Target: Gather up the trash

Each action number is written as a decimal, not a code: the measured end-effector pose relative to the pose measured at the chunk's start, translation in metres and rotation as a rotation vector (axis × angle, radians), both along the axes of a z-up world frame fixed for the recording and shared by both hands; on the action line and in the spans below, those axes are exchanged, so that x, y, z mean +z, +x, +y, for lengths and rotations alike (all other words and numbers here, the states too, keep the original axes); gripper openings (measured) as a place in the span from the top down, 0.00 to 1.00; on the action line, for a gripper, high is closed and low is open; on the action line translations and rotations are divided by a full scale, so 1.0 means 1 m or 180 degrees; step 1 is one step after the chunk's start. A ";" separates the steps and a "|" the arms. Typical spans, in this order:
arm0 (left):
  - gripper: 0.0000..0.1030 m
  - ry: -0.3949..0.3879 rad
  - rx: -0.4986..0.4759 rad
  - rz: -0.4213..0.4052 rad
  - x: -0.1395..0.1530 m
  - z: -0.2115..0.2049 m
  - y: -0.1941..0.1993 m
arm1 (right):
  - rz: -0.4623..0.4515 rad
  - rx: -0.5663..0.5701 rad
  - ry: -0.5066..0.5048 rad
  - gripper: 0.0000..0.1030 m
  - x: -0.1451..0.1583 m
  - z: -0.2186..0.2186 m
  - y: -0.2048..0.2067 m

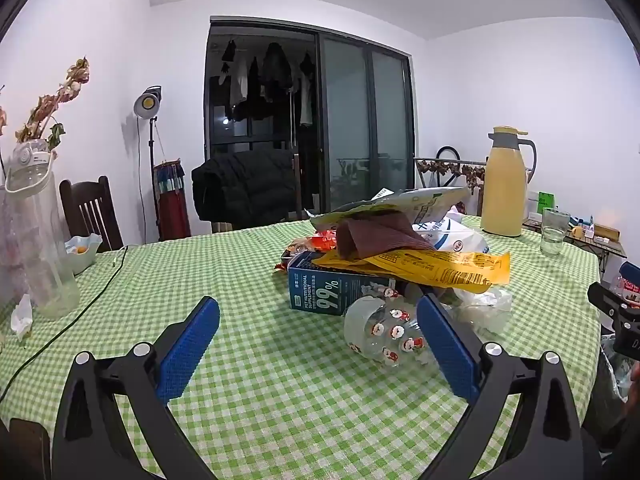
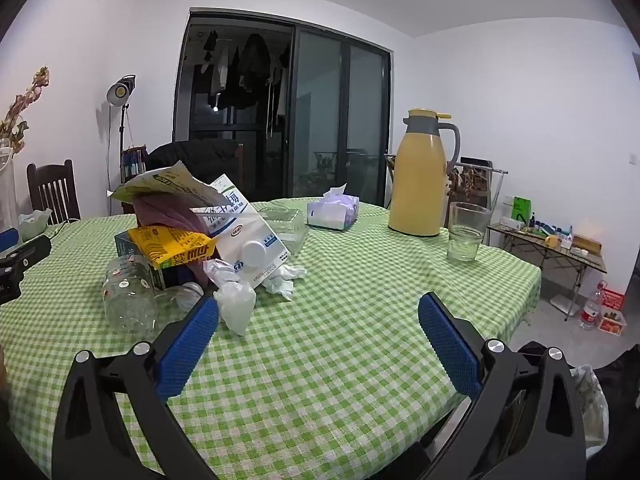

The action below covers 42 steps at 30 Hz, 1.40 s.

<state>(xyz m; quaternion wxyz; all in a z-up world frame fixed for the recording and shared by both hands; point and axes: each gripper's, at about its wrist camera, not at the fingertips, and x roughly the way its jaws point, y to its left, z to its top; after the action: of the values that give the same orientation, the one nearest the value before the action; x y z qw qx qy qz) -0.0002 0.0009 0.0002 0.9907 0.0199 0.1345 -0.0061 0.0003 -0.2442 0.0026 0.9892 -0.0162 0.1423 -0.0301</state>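
Observation:
A heap of trash lies on the green checked tablecloth (image 1: 248, 360): a dark blue carton (image 1: 336, 294), a yellow wrapper (image 1: 440, 270), a brown cloth (image 1: 380, 236), a white milk carton (image 2: 244, 232) and crumpled tissue (image 2: 236, 306). A clear plastic bottle with small red figures (image 1: 384, 334) lies on its side in front. My left gripper (image 1: 318, 340) is open just short of the heap, its right finger beside the bottle. My right gripper (image 2: 320, 336) is open over bare cloth, right of the heap, with nothing between its fingers.
A yellow thermos jug (image 2: 422, 176), a drinking glass (image 2: 466, 232) and a tissue box (image 2: 332, 210) stand at the far side. A tall clear bottle (image 1: 40, 236) with dried flowers, a small dish (image 1: 82, 252) and a cable (image 1: 80, 316) are at the left. A plastic bag (image 2: 592, 404) hangs off the table's right edge.

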 end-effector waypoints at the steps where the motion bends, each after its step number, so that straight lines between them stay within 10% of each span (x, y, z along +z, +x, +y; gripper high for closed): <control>1: 0.07 -0.0008 0.0000 0.0008 0.000 0.000 0.000 | 0.0003 0.0010 -0.0014 0.06 0.000 0.001 0.001; 42: 0.07 -0.0014 0.0002 0.0016 -0.001 -0.002 0.000 | 0.0008 0.0051 -0.0013 0.06 0.002 0.001 0.001</control>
<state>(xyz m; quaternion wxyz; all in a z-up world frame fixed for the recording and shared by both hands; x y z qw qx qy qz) 0.0000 -0.0016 -0.0009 0.9904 0.0176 0.1370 -0.0062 0.0015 -0.2434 0.0043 0.9892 -0.0193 0.1434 -0.0225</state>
